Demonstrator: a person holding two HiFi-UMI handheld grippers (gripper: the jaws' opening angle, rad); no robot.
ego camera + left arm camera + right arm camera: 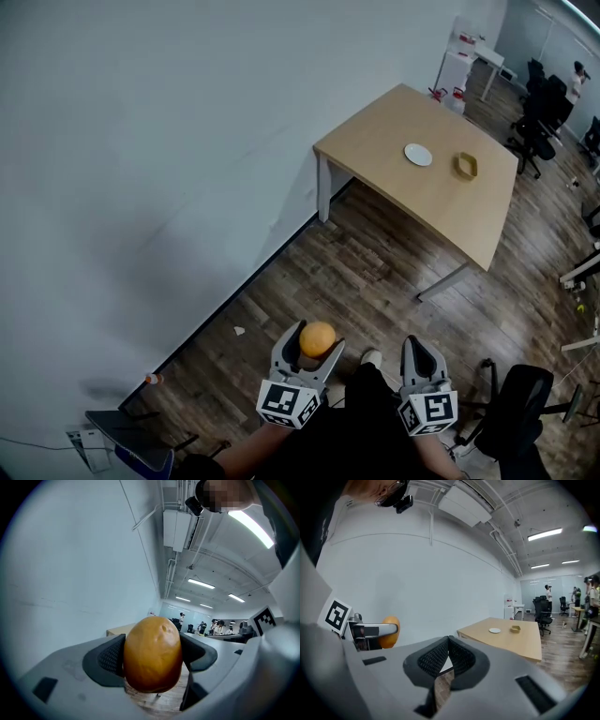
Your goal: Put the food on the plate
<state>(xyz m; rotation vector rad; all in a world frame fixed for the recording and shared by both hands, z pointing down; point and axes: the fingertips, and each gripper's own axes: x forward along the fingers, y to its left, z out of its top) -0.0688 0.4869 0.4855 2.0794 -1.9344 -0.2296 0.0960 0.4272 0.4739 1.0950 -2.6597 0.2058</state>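
My left gripper (314,349) is shut on an orange-brown, egg-shaped food item (318,337), which fills the space between the jaws in the left gripper view (153,654). My right gripper (422,354) is shut with nothing in it; its pads touch at the tips (448,654). From the right gripper view the food item (389,632) shows at the left in the other gripper. Both grippers hang low over the wooden floor, far from the table. A small white plate (418,155) lies on the light wooden table (394,178), also visible in the right gripper view (494,630).
A yellow bowl (465,166) sits on the table to the right of the plate. A white wall runs along the left. Black office chairs (525,403) stand at the right, a white cabinet (457,66) is behind the table, and people stand far off.
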